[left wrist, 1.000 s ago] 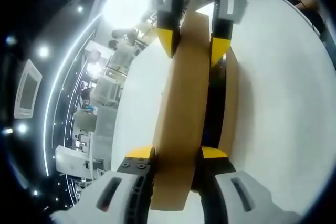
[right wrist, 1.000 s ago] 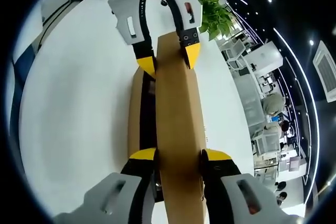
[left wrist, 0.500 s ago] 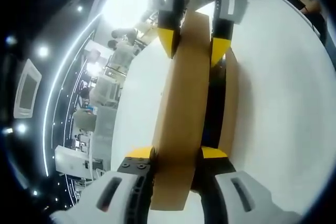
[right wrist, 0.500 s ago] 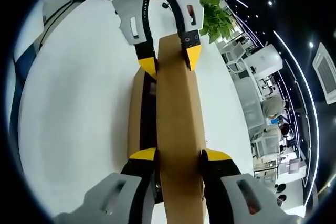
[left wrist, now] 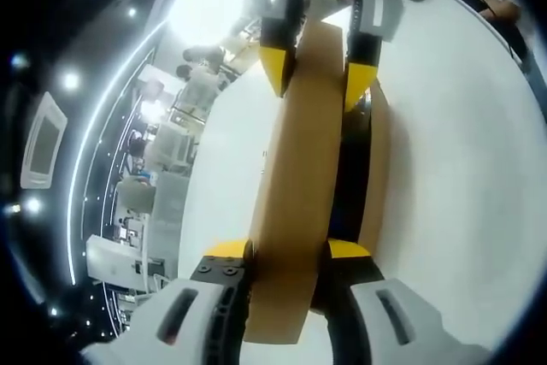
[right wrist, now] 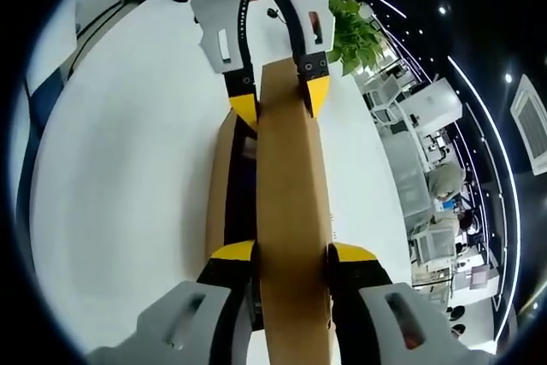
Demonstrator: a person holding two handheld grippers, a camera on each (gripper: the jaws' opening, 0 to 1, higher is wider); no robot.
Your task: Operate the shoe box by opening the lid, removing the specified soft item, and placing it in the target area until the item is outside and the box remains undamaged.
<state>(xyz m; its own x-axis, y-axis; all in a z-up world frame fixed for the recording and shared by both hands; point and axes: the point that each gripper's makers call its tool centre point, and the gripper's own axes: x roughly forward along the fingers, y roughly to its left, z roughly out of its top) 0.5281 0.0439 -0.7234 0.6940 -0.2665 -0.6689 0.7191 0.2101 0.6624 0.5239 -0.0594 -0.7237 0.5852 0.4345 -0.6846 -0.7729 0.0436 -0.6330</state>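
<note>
Left gripper view: left gripper (left wrist: 288, 256) clamps lid (left wrist: 299, 177) at 6 o'clock — right gripper (left wrist: 314, 85) pinches 12 o'clock end.
Progress: lid lifting off box (right wrist: 224, 177); item unseen — removal remains.

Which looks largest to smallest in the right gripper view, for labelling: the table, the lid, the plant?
1. white table
2. cardboard lid, clamped at both ends by the right gripper and the left gripper
3. green plant; it stands farther away, so its true size is unsure.
</note>
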